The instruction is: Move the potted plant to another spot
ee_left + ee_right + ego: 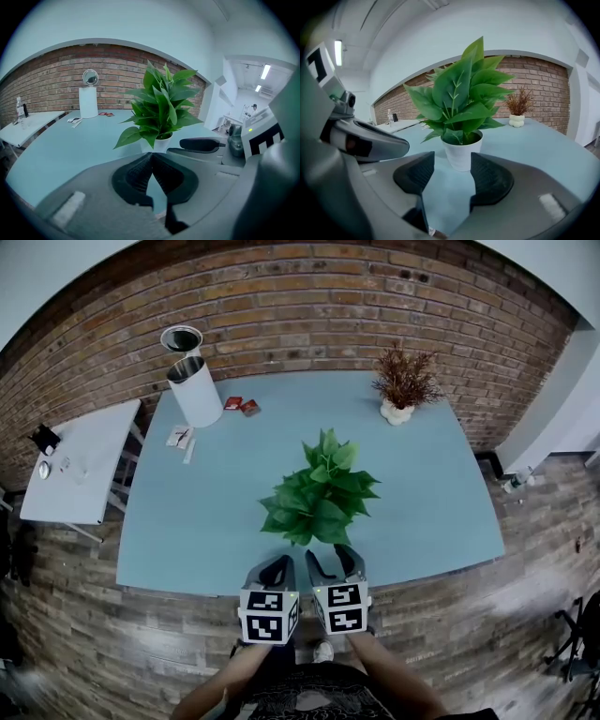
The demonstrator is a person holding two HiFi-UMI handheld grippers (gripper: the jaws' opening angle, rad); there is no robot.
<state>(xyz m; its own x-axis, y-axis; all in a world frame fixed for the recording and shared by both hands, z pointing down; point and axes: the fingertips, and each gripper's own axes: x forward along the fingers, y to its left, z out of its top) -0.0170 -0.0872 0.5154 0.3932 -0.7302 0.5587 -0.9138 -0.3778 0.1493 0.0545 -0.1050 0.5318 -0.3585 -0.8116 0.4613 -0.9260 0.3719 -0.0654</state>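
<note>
A leafy green potted plant [319,493] in a white pot [462,152] stands on the pale blue table [187,521], near its front middle. Both grippers hover side by side at the table's front edge, just short of the plant. My left gripper [279,566] is shut, its dark pads meeting at the tips [151,154] with nothing between them; the plant [161,105] rises beyond it. My right gripper [336,561] is open [452,161]. The pot stands just beyond its fingertips, framed by the gap, and the pads do not touch it.
A reddish dried plant in a white pot [403,381] stands at the table's far right. A white cylindrical bin [194,390], a round mirror [181,338], small red items [241,406] and papers [180,437] sit at the far left. A white side table [80,460] stands left; a brick wall rises behind.
</note>
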